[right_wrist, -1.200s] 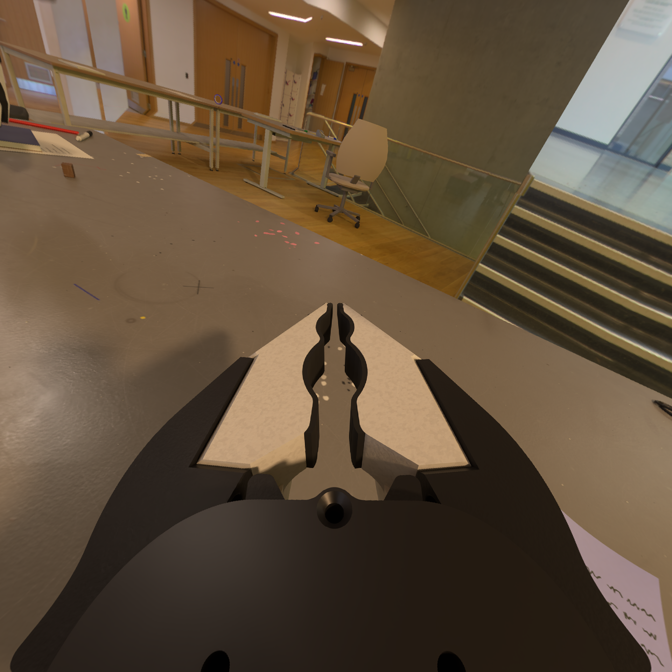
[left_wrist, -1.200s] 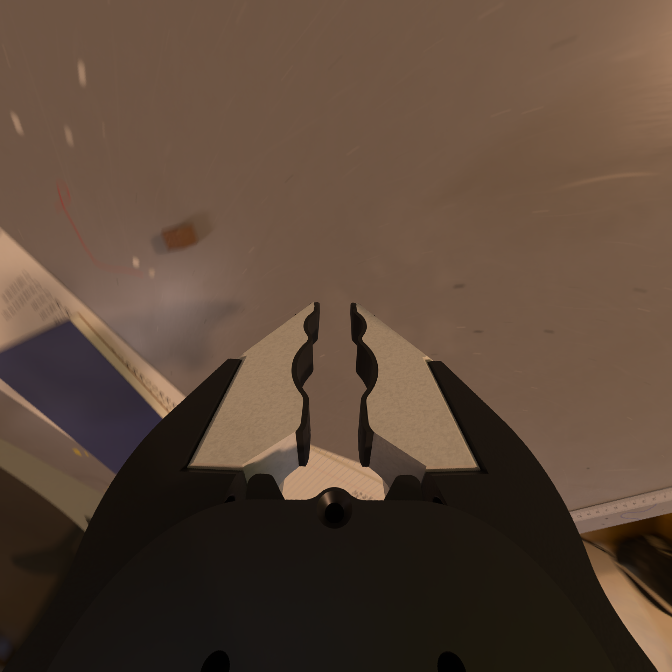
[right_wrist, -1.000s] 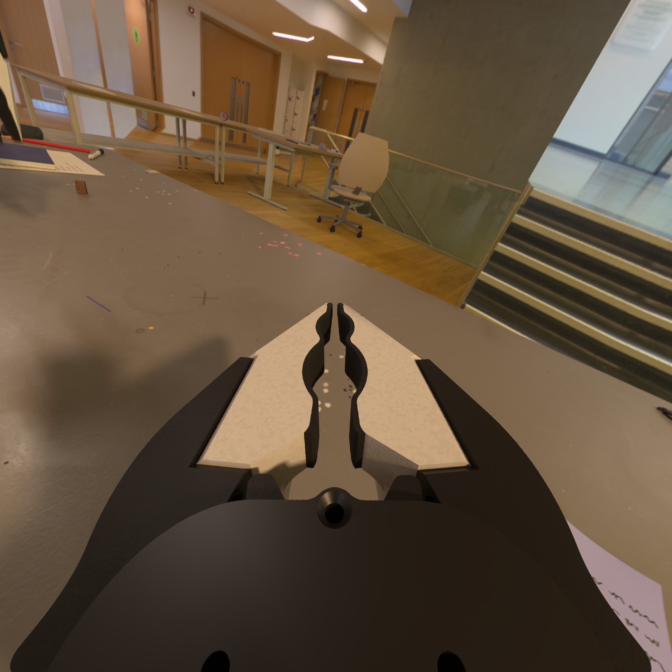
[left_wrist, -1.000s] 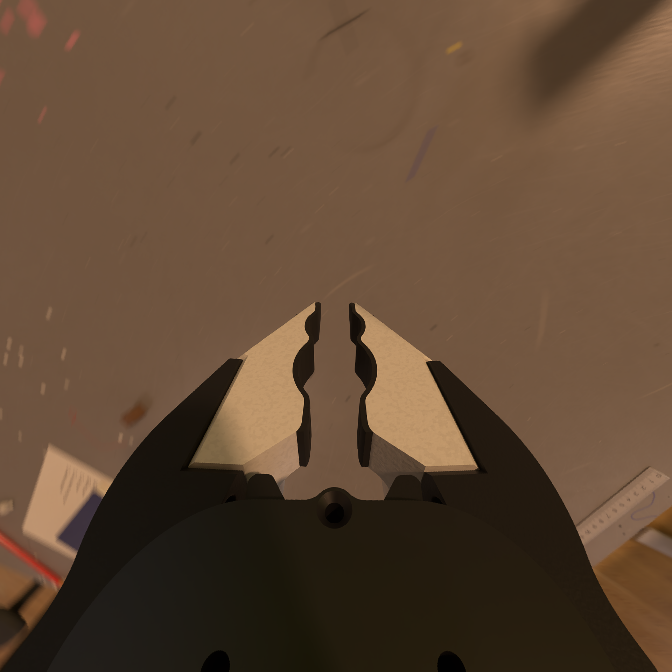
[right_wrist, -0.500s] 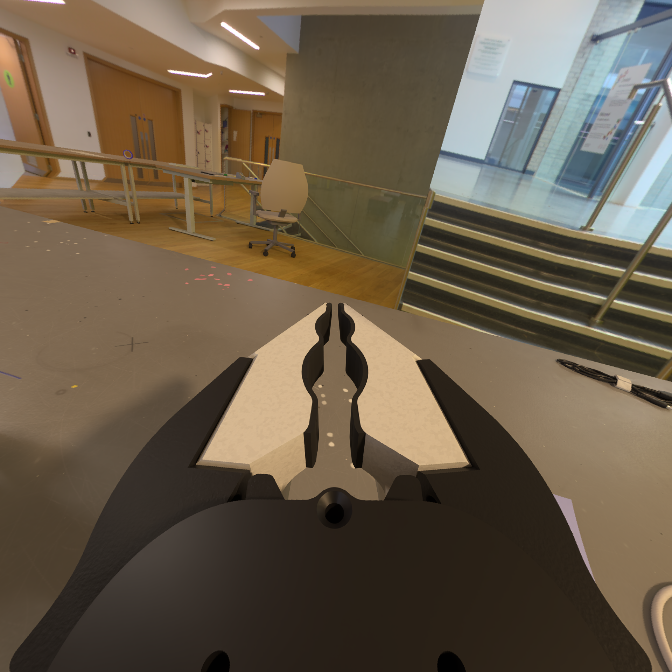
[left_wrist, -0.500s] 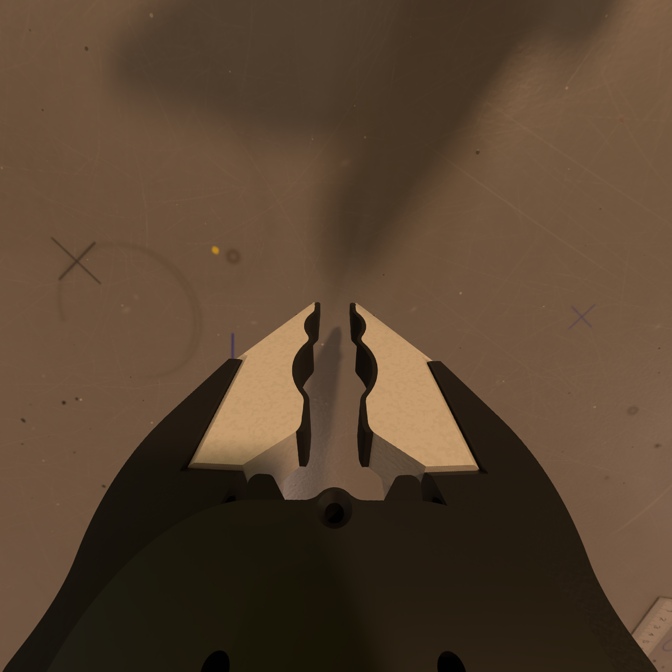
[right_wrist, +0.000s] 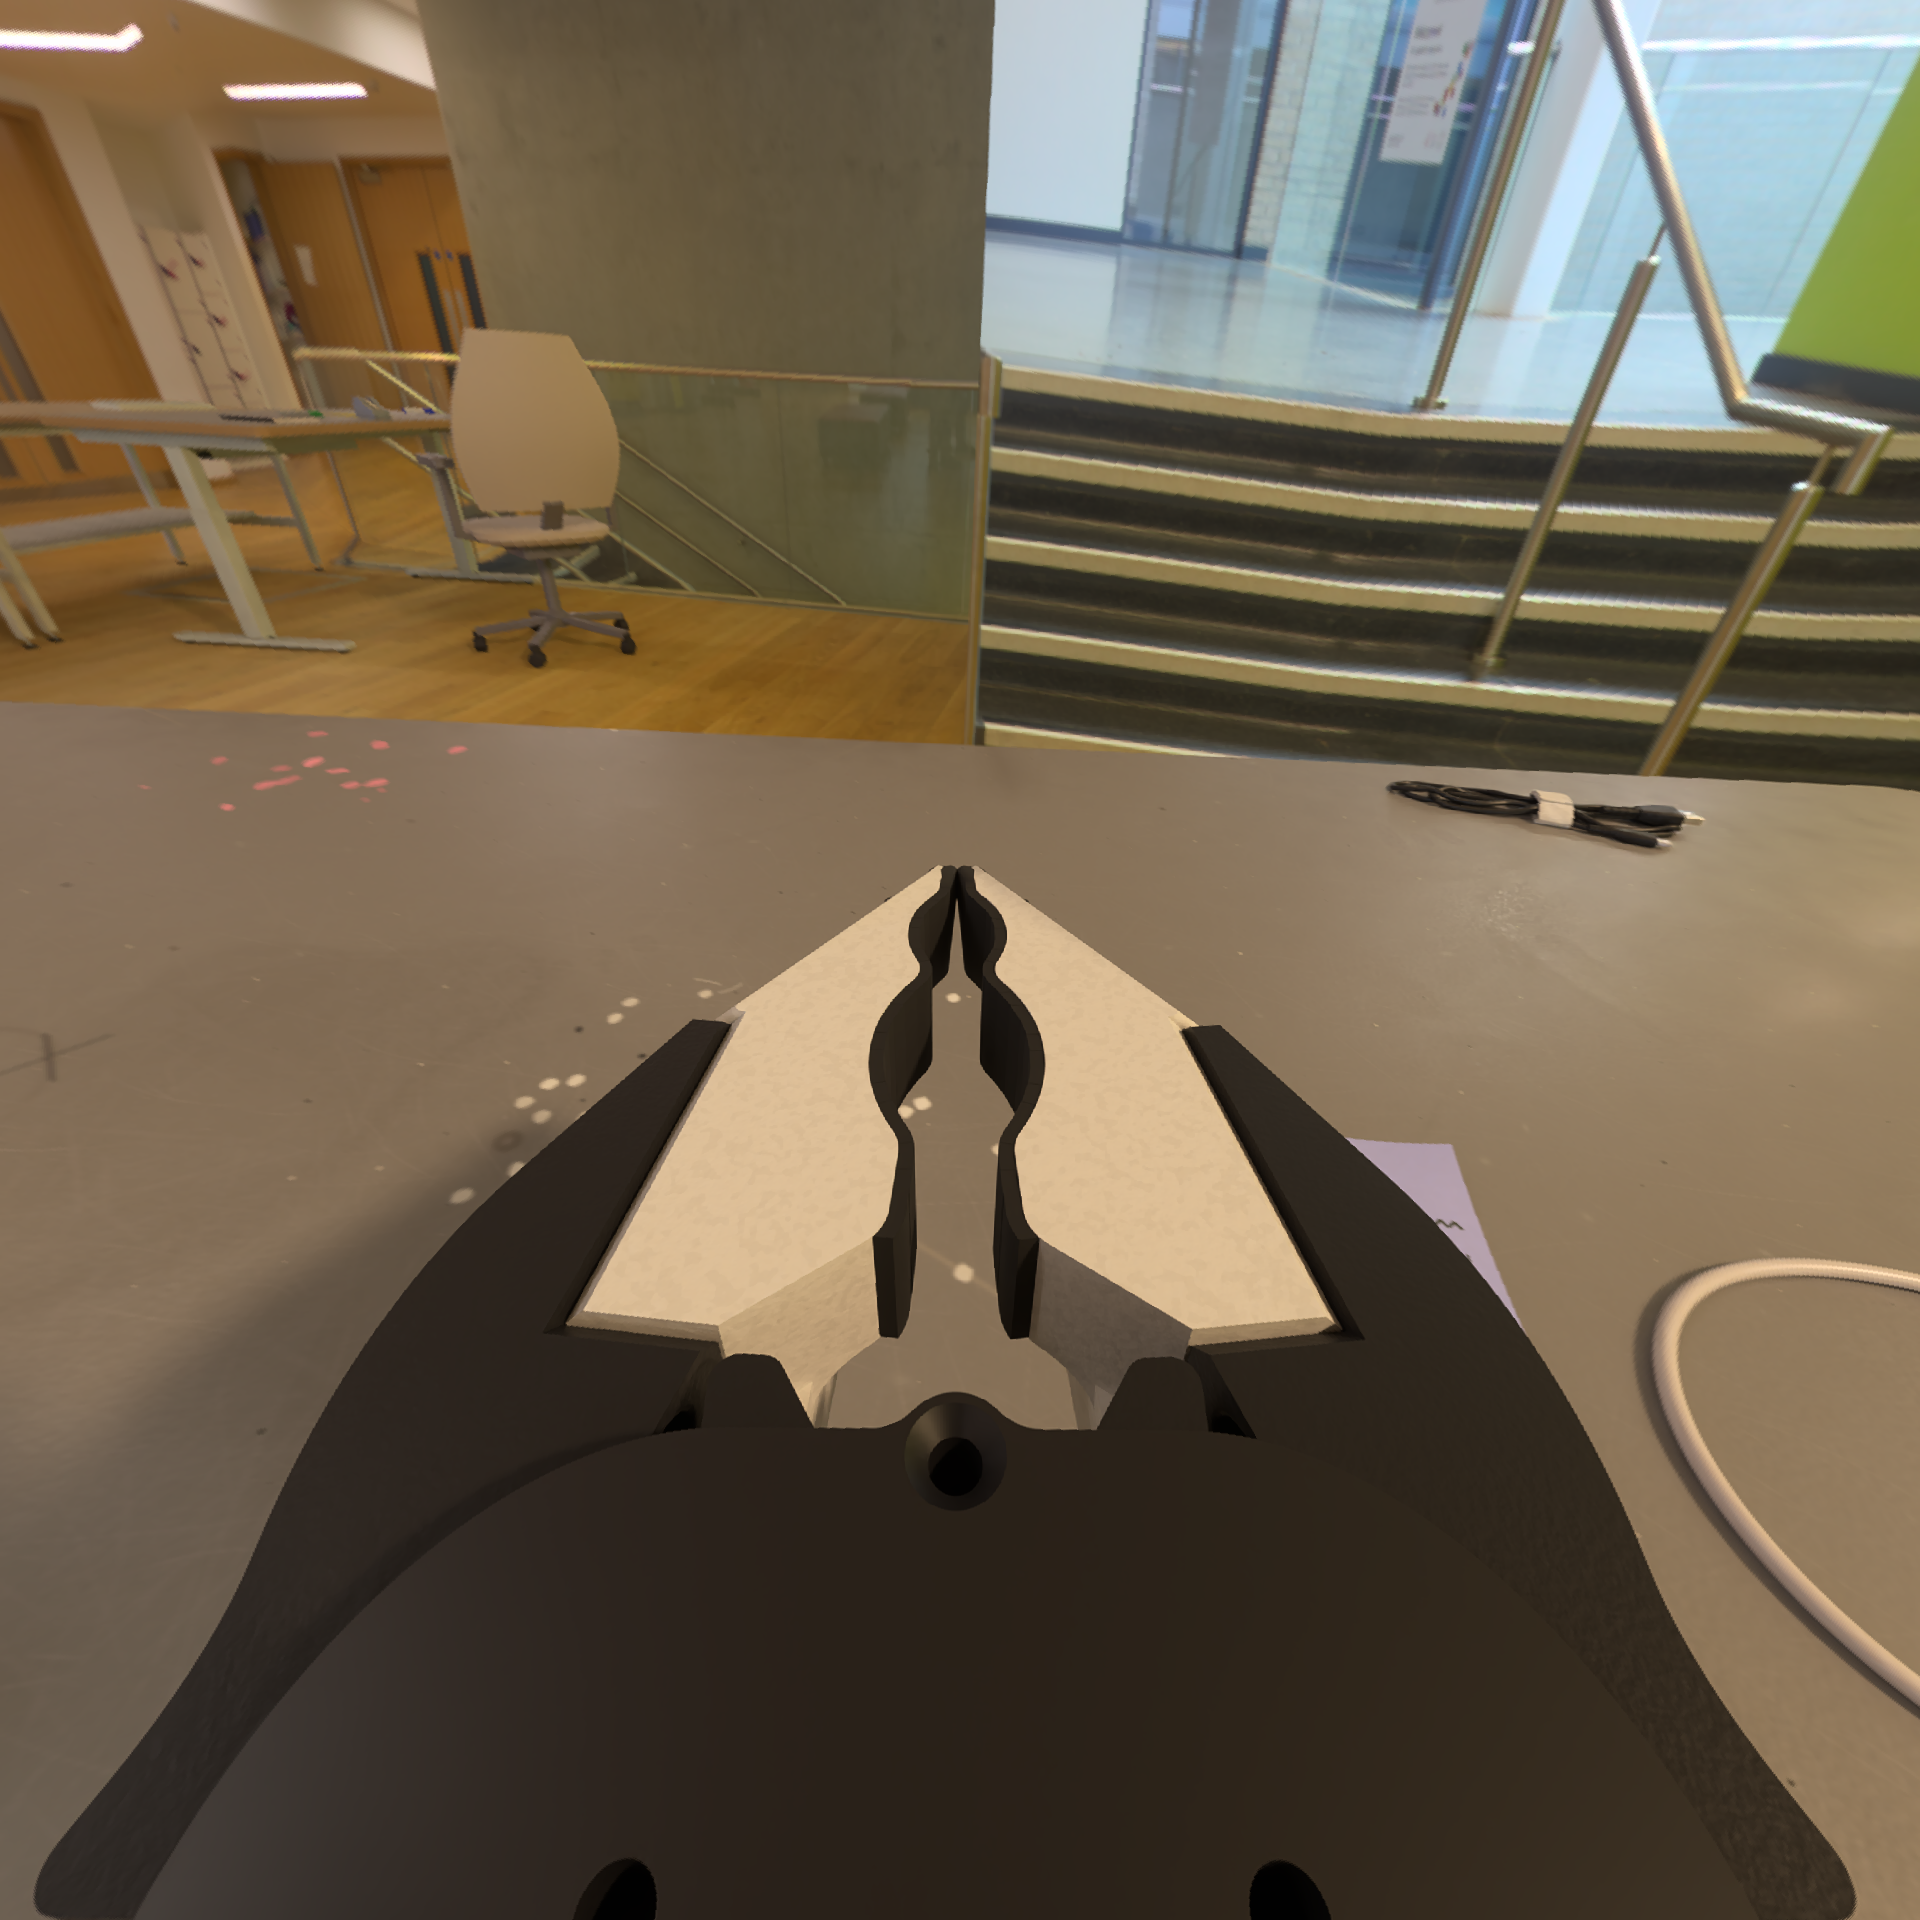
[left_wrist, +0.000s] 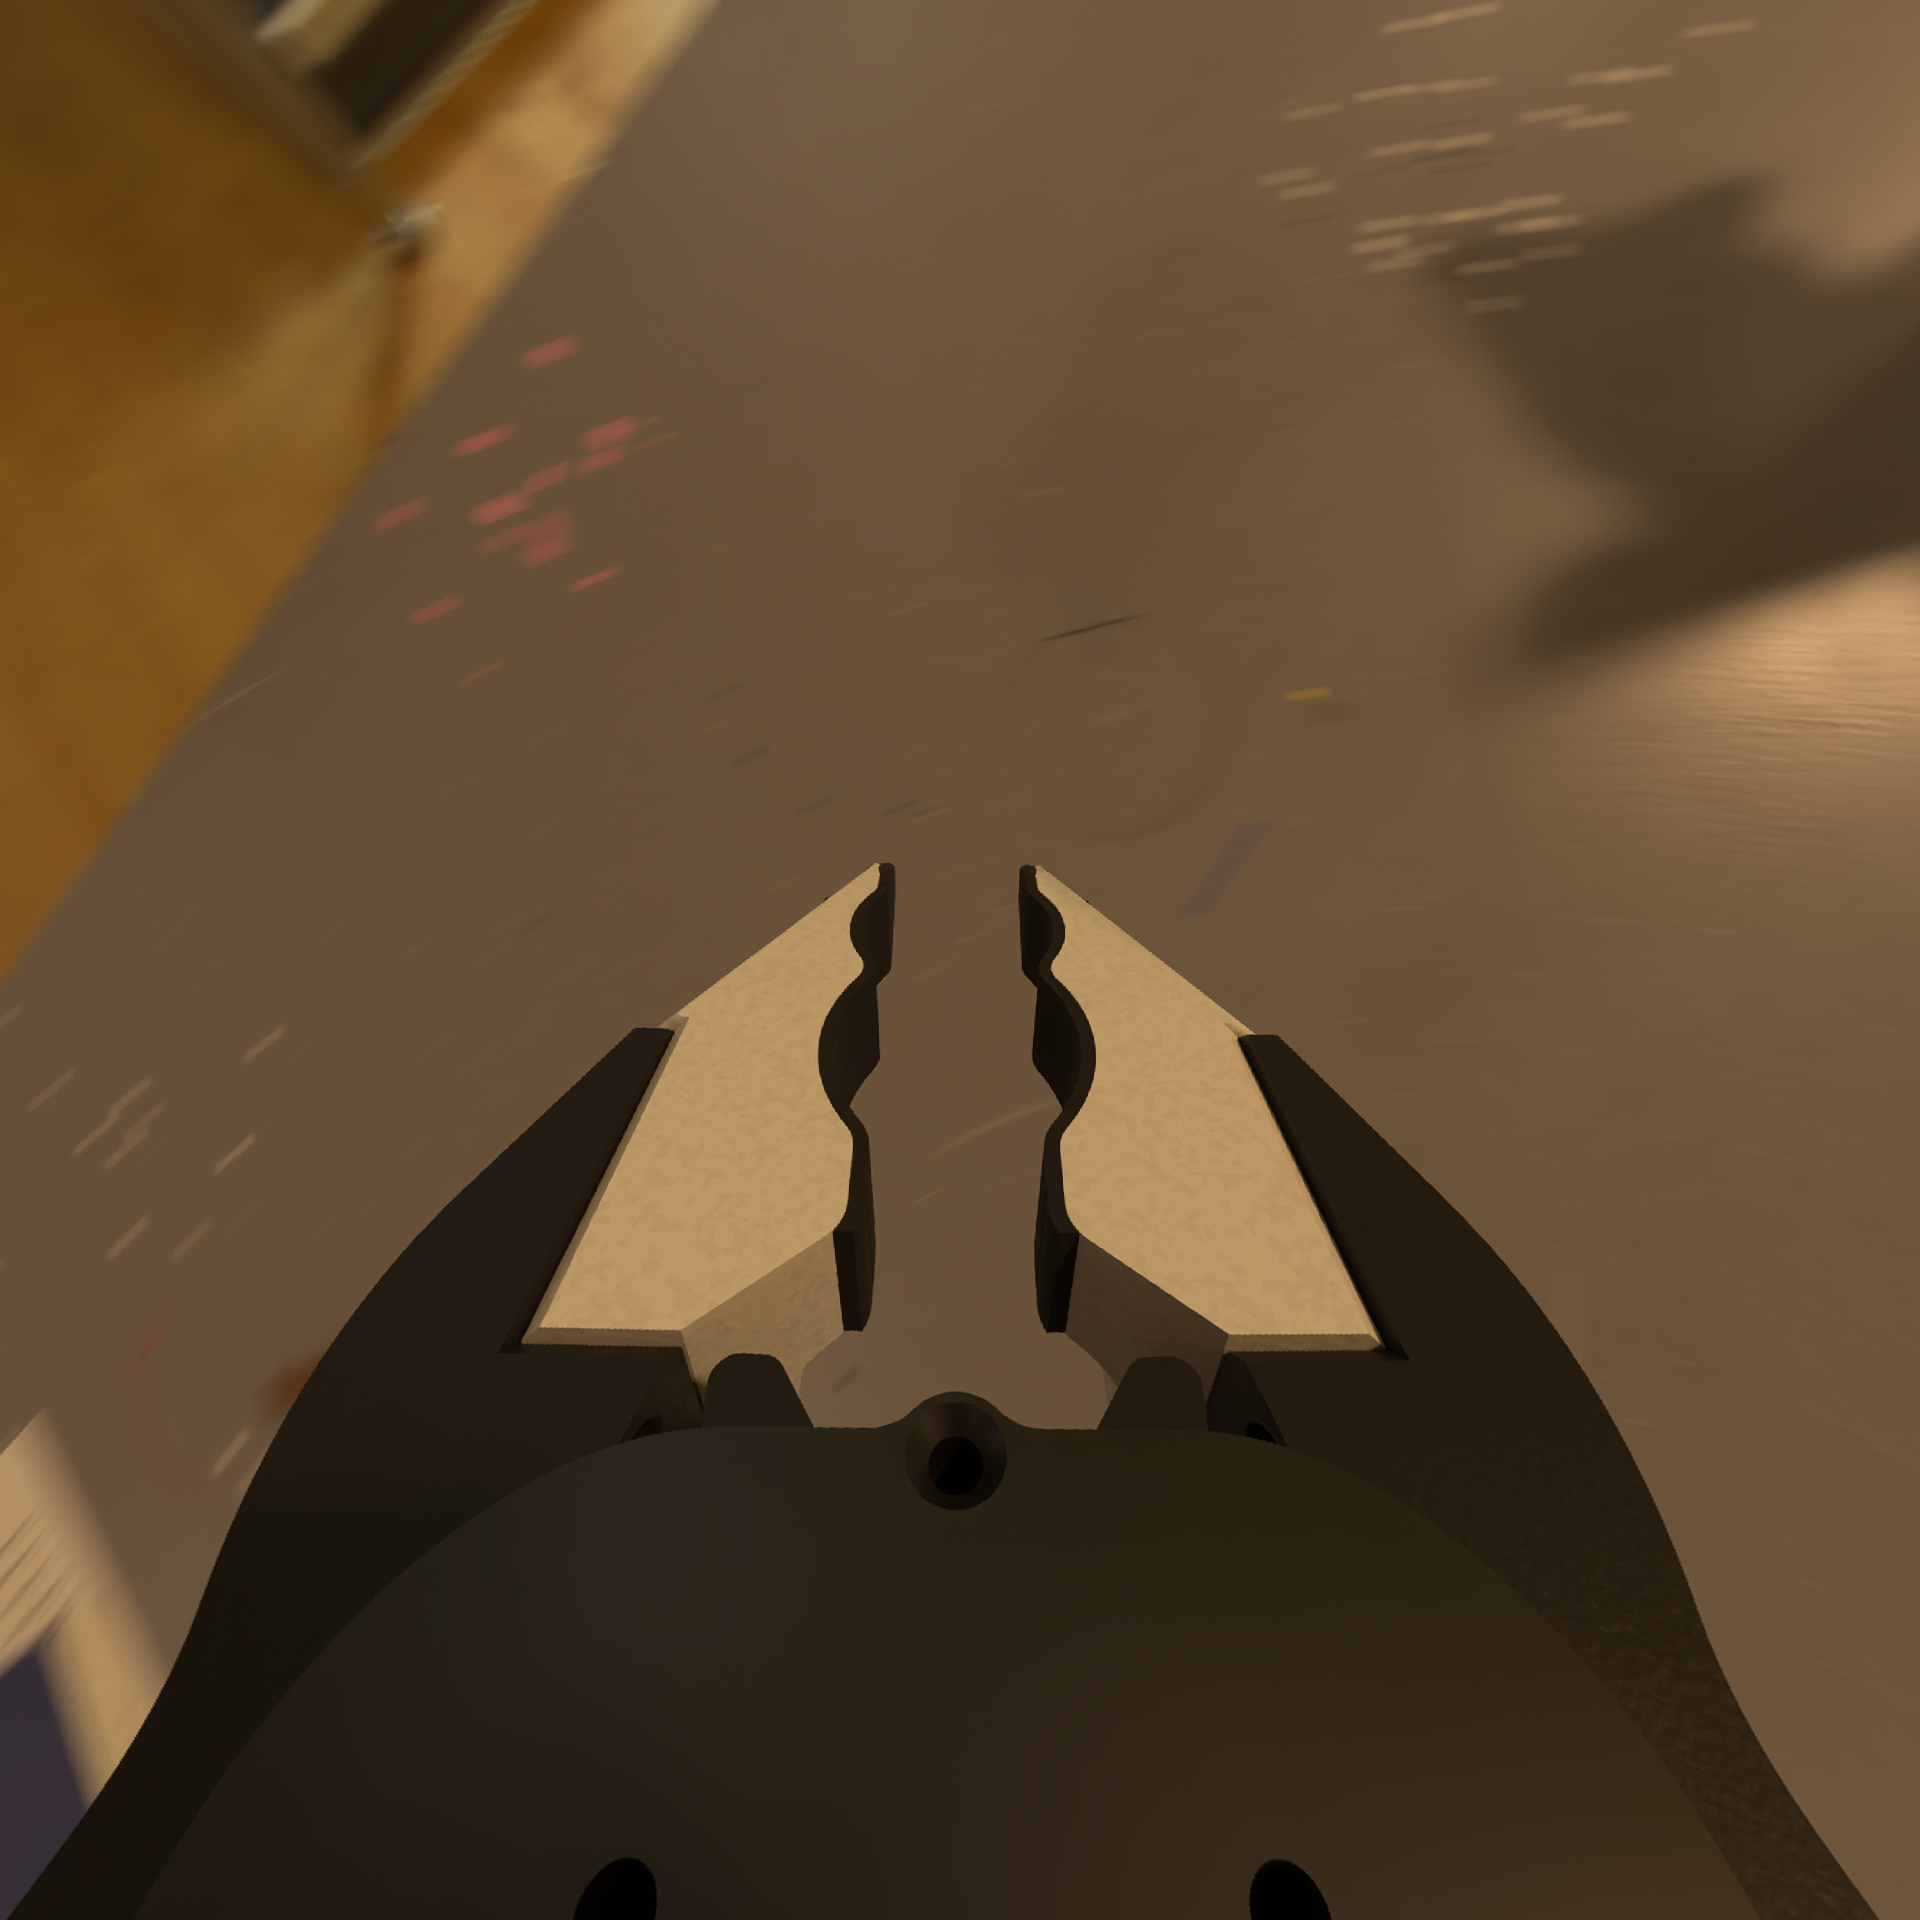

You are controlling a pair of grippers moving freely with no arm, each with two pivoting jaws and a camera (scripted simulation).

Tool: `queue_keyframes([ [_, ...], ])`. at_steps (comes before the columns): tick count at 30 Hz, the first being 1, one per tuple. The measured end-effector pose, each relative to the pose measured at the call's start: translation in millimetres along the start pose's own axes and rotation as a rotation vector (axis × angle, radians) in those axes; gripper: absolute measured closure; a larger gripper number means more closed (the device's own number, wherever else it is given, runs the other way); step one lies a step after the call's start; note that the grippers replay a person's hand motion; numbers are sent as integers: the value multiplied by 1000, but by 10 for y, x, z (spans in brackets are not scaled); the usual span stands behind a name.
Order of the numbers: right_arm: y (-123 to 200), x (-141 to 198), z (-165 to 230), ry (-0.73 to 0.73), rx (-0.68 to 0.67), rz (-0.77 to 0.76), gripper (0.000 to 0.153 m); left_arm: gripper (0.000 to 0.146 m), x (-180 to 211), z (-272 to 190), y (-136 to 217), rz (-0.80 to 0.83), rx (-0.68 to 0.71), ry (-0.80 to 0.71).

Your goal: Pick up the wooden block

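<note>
Left wrist view looks down on the wide grey-brown table top (left_wrist: 1039,520), and the picture is blurry. The left gripper (left_wrist: 956,868), black with pale flat fingers (left_wrist: 727,1164), has its two fingers apart with a clear gap, and nothing sits in the gap. A dark shadow (left_wrist: 1683,447) lies on the table near the top right of the picture. Small pink spots (left_wrist: 530,499) dot the table close to its far left edge, and past that edge is the orange-brown wooden floor (left_wrist: 156,416). A white and dark blue paper (left_wrist: 42,1621) shows at the bottom left. A tiny reddish-brown smudge (left_wrist: 283,1384) lies on the table by the gripper's left side. It may be the wooden block, but it is too blurry to tell.

Right wrist view is sharp. The right gripper (right_wrist: 954,871) has its fingertips pressed together at the front and holds nothing. Beyond it, near the far right edge of the table, lies a black bundled cable (right_wrist: 1538,810). A white round cord (right_wrist: 1714,1371) curls at the right side, next to a pale purple sheet of paper (right_wrist: 1423,1195). No block shows in this view.

The pick-up looks like it has not begun. The block must be found, reached, gripped and lifted.
</note>
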State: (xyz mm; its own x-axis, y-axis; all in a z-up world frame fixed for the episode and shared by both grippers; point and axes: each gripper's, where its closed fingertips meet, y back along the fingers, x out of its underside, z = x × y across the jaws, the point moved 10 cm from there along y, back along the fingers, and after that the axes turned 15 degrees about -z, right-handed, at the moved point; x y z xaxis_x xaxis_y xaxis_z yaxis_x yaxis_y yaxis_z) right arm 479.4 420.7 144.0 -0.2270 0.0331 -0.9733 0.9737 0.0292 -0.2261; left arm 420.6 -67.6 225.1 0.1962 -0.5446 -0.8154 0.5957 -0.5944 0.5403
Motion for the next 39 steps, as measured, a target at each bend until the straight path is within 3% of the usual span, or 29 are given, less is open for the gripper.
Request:
queue_keyframes([
  [3,-10,41,-33,14,10,15,153,126,214,786,300,123,-280,51],
  [5,-11,44,-27,17,5,17,153,127,461,1309,390,266,-380,116],
  [8,-10,52,3,41,-10,19,153,128,875,1930,389,487,-425,203],
  [11,-14,68,17,51,-19,25,153,126,1212,2268,262,690,-368,208],
  [15,-20,96,26,56,-30,35,153,125,1469,2456,45,853,-239,186],
  [20,-31,129,42,63,-53,43,153,123,1607,2597,-149,968,-183,197],
  [35,-52,180,77,58,-122,37,153,122,1888,2777,-314,1015,-102,348],
  [39,-53,181,88,62,-134,35,153,128,1900,2791,-310,1010,-117,355],
])
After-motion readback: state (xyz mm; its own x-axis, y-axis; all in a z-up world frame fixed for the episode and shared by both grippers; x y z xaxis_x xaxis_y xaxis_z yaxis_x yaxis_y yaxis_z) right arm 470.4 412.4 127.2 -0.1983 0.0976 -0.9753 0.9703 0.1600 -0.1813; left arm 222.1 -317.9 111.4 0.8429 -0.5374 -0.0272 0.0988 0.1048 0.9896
